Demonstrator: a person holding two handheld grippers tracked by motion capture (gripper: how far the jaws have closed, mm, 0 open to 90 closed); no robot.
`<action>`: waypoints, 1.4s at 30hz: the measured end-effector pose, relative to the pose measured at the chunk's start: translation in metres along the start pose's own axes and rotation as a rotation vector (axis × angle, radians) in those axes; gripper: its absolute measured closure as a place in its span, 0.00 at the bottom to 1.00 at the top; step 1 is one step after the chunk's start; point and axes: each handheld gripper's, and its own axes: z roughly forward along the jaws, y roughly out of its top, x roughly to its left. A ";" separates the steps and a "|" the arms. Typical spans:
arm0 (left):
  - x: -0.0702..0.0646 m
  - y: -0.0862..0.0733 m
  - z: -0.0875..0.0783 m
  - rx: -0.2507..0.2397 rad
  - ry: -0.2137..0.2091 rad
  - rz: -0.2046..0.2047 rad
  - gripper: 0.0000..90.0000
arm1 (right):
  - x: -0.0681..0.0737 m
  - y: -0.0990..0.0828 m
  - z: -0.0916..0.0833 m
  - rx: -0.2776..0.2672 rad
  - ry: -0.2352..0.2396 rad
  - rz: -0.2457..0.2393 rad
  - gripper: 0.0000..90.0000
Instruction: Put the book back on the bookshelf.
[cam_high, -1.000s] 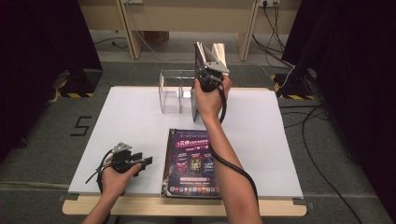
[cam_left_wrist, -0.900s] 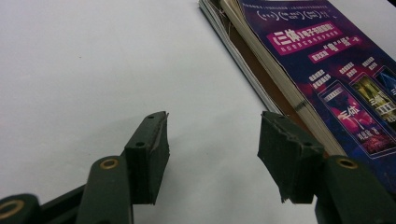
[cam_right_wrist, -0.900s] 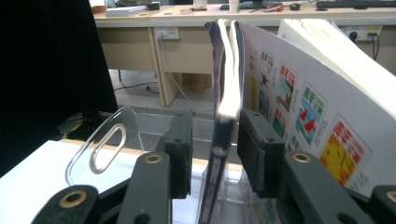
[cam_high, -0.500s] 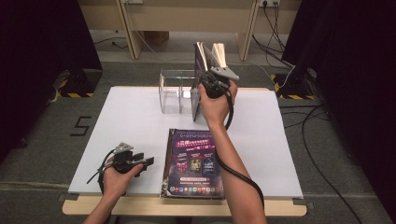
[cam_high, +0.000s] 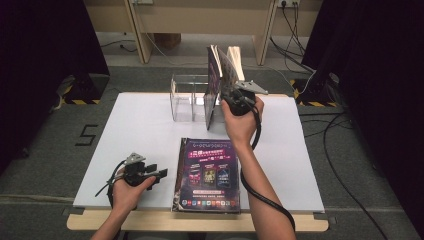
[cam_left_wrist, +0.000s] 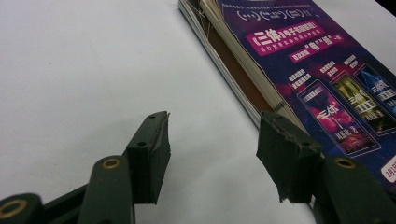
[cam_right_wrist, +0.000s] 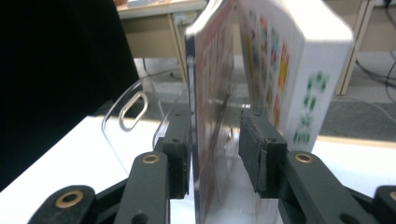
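Now | right gripper (cam_high: 231, 97): jaws part-open astride upright magazine (cam_right_wrist: 212, 93), left pad touching, right pad apart | left gripper (cam_high: 159, 173): wide, empty, beside flat magazine (cam_high: 207, 172)

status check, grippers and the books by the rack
Right gripper at the upright book, fingers astride it, grip unclear. Left gripper open, idle beside the flat book. Clear rack close behind.

We note a table (cam_high: 150, 130) with a white top on a wooden base. Flat on its near edge, middle, lies a purple-covered magazine (cam_high: 207, 172). At the far edge stands a clear acrylic rack (cam_high: 187, 100), with upright books (cam_high: 220, 85) at its right end. The left gripper (cam_high: 159, 173) rests on the near left part.
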 end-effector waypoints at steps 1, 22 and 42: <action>0.000 0.000 0.000 0.000 0.000 0.000 0.48 | 0.000 0.000 0.000 0.000 0.000 0.000 0.72; -0.017 0.012 0.014 0.013 -0.085 0.015 0.65 | -0.038 -0.080 -0.020 0.312 0.034 0.039 0.75; -0.034 0.026 0.042 0.062 -0.088 0.006 0.66 | -0.061 -0.130 0.003 0.491 0.061 0.117 0.73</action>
